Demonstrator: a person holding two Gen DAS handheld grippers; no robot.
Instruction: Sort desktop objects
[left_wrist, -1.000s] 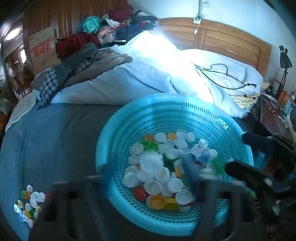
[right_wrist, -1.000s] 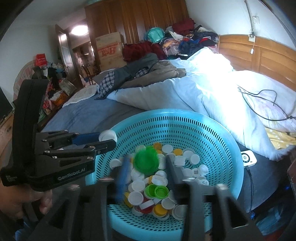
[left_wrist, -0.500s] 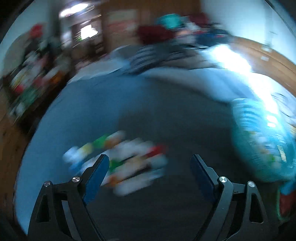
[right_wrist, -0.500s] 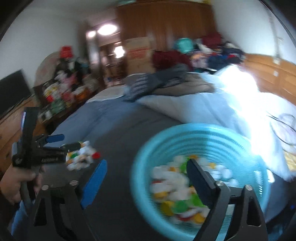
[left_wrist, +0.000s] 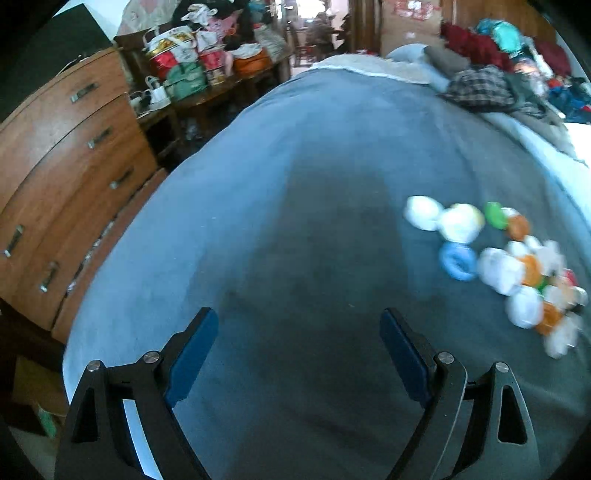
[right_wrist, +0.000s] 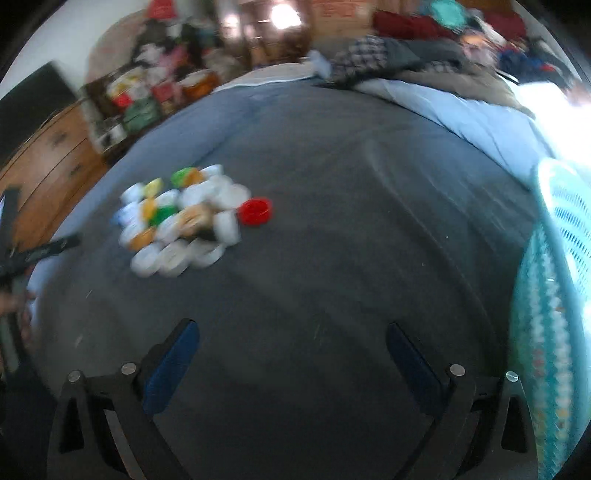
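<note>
A pile of bottle caps (left_wrist: 509, 258), white, orange, green and blue, lies on the blue-grey bed cover, to the right in the left wrist view. The same pile (right_wrist: 181, 218) shows at the left in the right wrist view, with a red cap (right_wrist: 255, 211) at its right edge. My left gripper (left_wrist: 299, 354) is open and empty above bare cover. My right gripper (right_wrist: 291, 358) is open and empty. The turquoise basket (right_wrist: 554, 295) sits at the far right of the right wrist view. The left gripper's tool (right_wrist: 33, 254) shows at that view's left edge.
A wooden chest of drawers (left_wrist: 55, 184) stands beside the bed at left, with a cluttered table (left_wrist: 207, 74) behind it. Piled clothes (left_wrist: 491, 81) and a white duvet (right_wrist: 480, 122) lie at the bed's far side.
Both grippers have swung left, away from the basket toward the cap pile. One second ago each seemed to hold a cap over the basket; now both are open and empty.
</note>
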